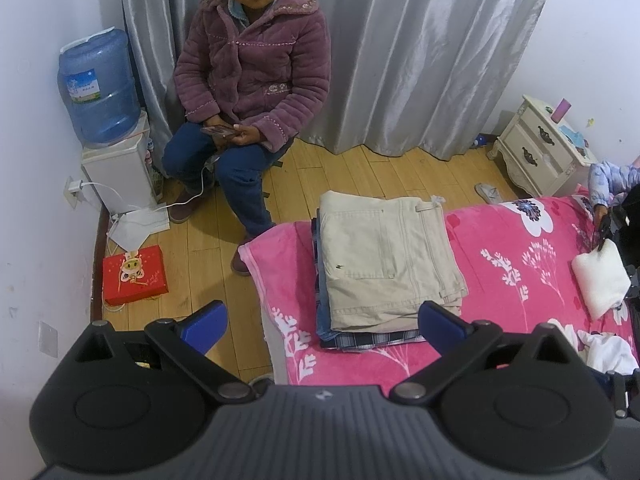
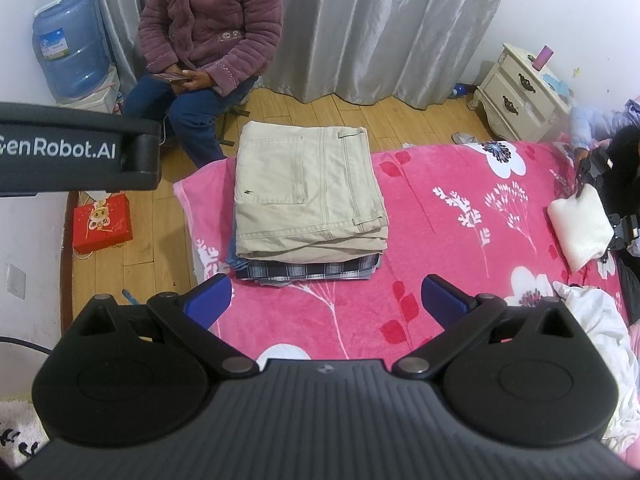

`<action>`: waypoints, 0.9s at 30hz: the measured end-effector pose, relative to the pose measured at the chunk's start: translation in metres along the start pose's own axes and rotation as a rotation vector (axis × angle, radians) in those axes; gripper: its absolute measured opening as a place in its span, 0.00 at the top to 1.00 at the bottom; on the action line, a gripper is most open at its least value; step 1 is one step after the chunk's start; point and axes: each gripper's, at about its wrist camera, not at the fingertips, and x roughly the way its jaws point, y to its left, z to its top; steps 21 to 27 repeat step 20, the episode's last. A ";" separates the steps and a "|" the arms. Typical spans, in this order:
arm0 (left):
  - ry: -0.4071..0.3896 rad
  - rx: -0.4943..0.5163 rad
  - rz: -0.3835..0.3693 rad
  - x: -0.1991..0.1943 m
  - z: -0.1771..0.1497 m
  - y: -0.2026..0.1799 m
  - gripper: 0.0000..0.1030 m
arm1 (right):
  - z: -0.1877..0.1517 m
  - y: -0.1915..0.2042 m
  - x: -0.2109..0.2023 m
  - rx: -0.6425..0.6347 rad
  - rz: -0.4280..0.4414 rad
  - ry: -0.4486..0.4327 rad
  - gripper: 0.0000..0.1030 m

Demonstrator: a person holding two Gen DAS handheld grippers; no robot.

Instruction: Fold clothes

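Layers under the folded beige cotton trousers (image 2: 308,192) are mostly hidden: only thin edges of a blue denim piece (image 2: 233,258) and a dark plaid garment (image 2: 308,270) peek out beneath them. At the right edge, a crumpled white cloth (image 2: 600,340) runs out of the frame, and a small folded white bundle (image 2: 582,226) sits partly behind some dark gear I cannot make out.

The trousers top the stack at the far-left corner of the pink floral fleece blanket (image 2: 420,216). Their long axis runs near to far, waistband and belt loops along the right side, back pocket facing up.

The right gripper (image 2: 327,300) hovers above the blanket with its blue-padded jaws spread wide and holding nothing; the stack lies just beyond them, slightly left of centre. The left gripper (image 1: 322,326) is also wide apart and empty, out over the blanket's left edge, with the stack's near end between its fingertips.
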 end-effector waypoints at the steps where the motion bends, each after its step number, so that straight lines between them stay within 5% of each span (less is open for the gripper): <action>1: 0.000 0.000 0.000 0.000 0.000 0.000 0.01 | 0.000 0.000 0.000 0.000 0.000 0.001 0.01; 27: -0.004 -0.003 0.004 0.001 0.000 0.001 0.01 | -0.001 0.000 0.000 0.001 0.001 -0.002 0.01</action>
